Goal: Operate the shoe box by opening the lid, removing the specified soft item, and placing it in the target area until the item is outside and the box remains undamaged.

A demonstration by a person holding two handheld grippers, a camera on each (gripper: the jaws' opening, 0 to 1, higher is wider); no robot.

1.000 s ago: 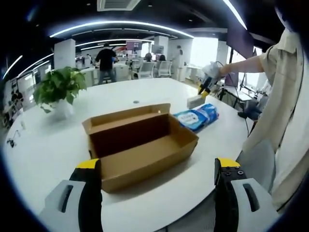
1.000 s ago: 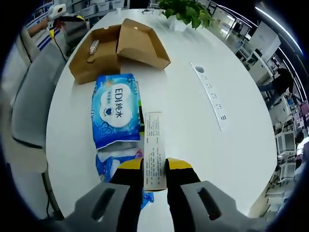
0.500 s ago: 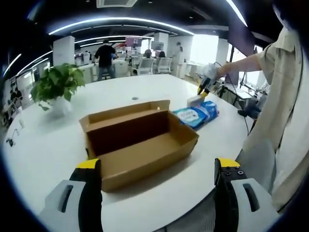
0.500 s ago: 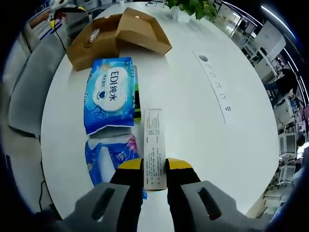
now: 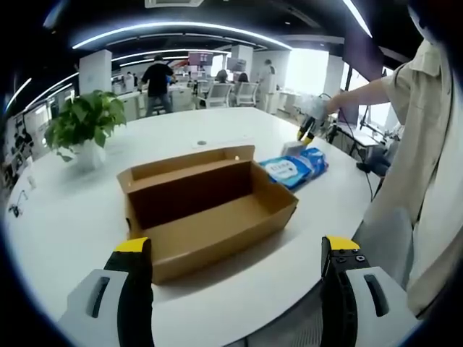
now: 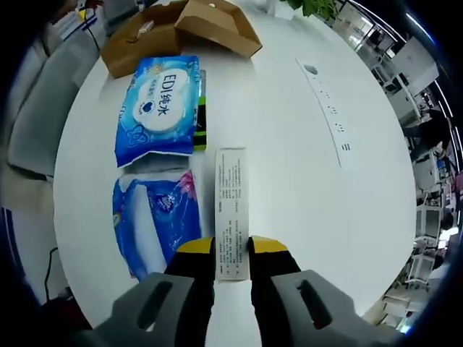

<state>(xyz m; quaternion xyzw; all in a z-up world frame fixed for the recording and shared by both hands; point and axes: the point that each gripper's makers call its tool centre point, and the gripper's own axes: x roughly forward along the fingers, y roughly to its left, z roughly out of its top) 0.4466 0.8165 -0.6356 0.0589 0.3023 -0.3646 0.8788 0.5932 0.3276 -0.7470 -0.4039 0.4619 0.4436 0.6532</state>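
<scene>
Left gripper (image 5: 239, 260): jaws spread wide, nothing between them, hovering at the near edge of the white table (image 5: 65, 217). Straight ahead, the box (image 5: 210, 210) of brown cardboard, lid folded back and standing up behind it, inside bare as far as visible from here. Beyond the box to the right, a blue pack (image 5: 293, 170) flat on the table, and just past it the right gripper (image 5: 306, 132) in a person's outstretched hand, touching a pale carton beside the pack. Potted plant (image 5: 81, 130) far left on the table. Person in a beige shirt (image 5: 419, 181) at the right edge; another person standing far back among desks and chairs.

Right gripper (image 6: 231, 256): jaws closed tight on the near end of a long white carton (image 6: 231, 213) with printed text, lying on the table (image 6: 289, 166). Left of the carton, two soft blue packs: the wipes pack (image 6: 160, 108) with "EDI" lettering farther off, and a second pack (image 6: 155, 220) with pink print nearer, the two just about touching end to end. A thin dark-green item tucked along the right edge of the wipes pack. Box (image 6: 177, 32) well beyond them at the top, lid open, some small thing inside, too small to tell. Grey strip (image 6: 329, 119) set into the table to the right.
</scene>
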